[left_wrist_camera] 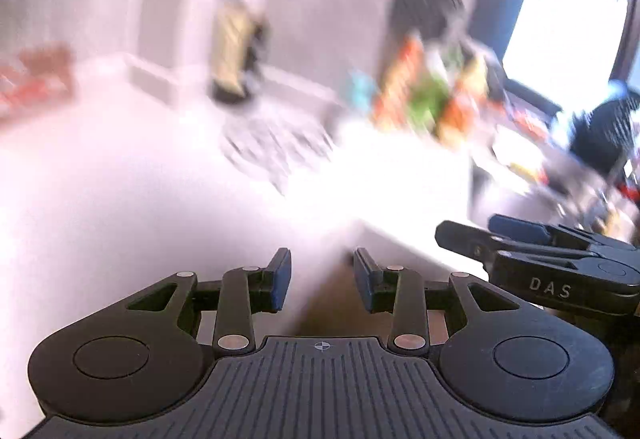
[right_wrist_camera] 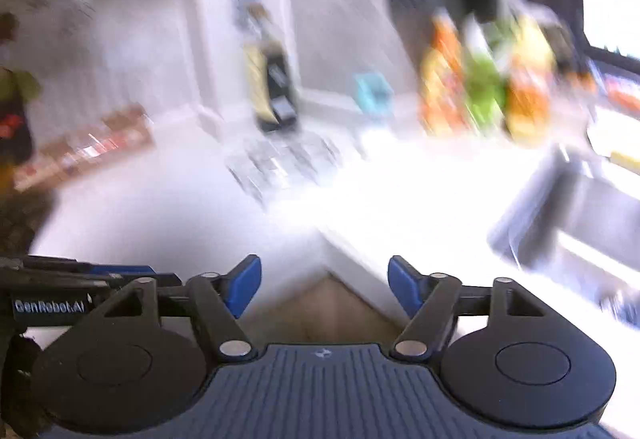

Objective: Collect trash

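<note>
Both views are smeared by motion. My left gripper (left_wrist_camera: 322,285) is open, nothing between its blue pads, above the inner corner of a white L-shaped counter (left_wrist_camera: 160,199). My right gripper (right_wrist_camera: 324,287) is open wider, also empty, over the same corner (right_wrist_camera: 200,223). The right gripper shows at the right edge of the left wrist view (left_wrist_camera: 540,259); the left one shows at the left edge of the right wrist view (right_wrist_camera: 80,291). A crumpled clear wrapper or packet (left_wrist_camera: 276,143) (right_wrist_camera: 284,159) lies on the counter ahead. I cannot pick out other trash in the blur.
Colourful bottles or packets (right_wrist_camera: 484,87) stand at the back right by a small teal box (right_wrist_camera: 372,93). A yellow and black item (right_wrist_camera: 272,87) stands against the wall. A brown tray (right_wrist_camera: 88,147) sits at left. A steel sink (right_wrist_camera: 580,223) lies right. Wooden floor (right_wrist_camera: 324,307) shows below the counter corner.
</note>
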Available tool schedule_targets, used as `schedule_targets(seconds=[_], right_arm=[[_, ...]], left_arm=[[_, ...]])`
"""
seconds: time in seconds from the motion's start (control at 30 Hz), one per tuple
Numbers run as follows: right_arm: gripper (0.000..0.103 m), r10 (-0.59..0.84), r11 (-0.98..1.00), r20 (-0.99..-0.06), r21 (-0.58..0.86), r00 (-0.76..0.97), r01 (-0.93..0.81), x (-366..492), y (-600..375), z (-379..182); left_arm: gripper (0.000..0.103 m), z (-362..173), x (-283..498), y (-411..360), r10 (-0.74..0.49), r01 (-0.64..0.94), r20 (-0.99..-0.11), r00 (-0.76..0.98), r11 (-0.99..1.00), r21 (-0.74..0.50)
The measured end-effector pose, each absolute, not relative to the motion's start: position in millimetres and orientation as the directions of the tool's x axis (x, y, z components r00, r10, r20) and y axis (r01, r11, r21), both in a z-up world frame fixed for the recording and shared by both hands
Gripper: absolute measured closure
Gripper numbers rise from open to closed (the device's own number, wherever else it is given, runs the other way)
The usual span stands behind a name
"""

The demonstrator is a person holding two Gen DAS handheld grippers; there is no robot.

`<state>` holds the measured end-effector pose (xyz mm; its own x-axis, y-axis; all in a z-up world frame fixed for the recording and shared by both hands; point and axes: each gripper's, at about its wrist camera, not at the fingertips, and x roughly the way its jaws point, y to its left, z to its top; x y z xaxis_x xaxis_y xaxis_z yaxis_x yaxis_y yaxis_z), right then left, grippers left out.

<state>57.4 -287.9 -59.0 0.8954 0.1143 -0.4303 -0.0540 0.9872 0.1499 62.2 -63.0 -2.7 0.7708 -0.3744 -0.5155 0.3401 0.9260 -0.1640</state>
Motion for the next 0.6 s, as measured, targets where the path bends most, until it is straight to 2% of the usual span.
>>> schedule_targets(seconds=[0.07, 0.1, 0.13, 0.17, 0.27, 0.4, 0.6], right_arm=[[0.025, 0.142, 0.985, -0.381, 0.150, 0.914, -0.091, 61, -267, -38], [0.025, 0.160, 0.982, -0.363, 0.153, 0.918, -0.110, 62, -255, -27], [0.024, 0.179, 0.979, -0.358, 0.153, 0.916, -0.131, 64, -242, -21], [0.024, 0.200, 0.977, -0.365, 0.149, 0.909, -0.155, 66, -231, -15], [0.024, 0.243, 0.969, -0.407, 0.143, 0.881, -0.201, 75, -199, -9], [0.024, 0.312, 0.950, -0.455, 0.176, 0.834, -0.260, 81, -180, -6], [0.024, 0.324, 0.946, -0.481, 0.137, 0.815, -0.295, 73, -159, -8]], left_arm=[[0.066, 18, 55, -43, -0.327, 0.304, -0.467, 0.822, 0.944, -0.126], [0.071, 25, 51, -35, -0.305, 0.289, -0.454, 0.837, 0.951, -0.107], [0.086, 31, 46, -28, -0.278, 0.267, -0.441, 0.853, 0.960, -0.089], [0.091, 35, 41, -22, -0.256, 0.245, -0.428, 0.867, 0.966, -0.082], [0.090, 41, 25, -9, -0.177, 0.156, -0.413, 0.893, 0.984, -0.084], [0.090, 38, 17, -17, -0.032, 0.036, -0.419, 0.908, 0.999, 0.003], [0.089, 30, 20, -7, -0.067, 0.056, -0.526, 0.848, 0.998, -0.038]])
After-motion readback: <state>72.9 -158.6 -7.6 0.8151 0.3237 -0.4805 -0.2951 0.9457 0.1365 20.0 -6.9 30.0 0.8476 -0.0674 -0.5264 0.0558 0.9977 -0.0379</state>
